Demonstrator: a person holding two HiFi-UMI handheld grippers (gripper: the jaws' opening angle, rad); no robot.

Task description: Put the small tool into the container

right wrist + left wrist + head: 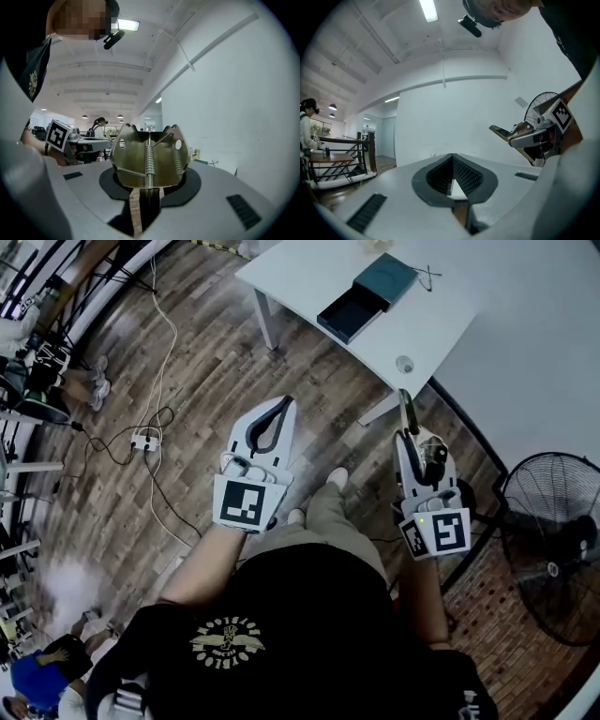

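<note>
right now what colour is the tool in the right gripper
The small tool is brassy gold, clearest in the right gripper view.

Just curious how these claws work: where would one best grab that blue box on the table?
Probably from above, across the short width of the box at its teal covered end: it lies flat, and the open end looks hollow.

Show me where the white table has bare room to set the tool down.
The table is bare left of the open container, up to its left corner, and between the container and the small round object by the near edge. It is tighter at the container's far end, where a thin wire item lies.
</note>
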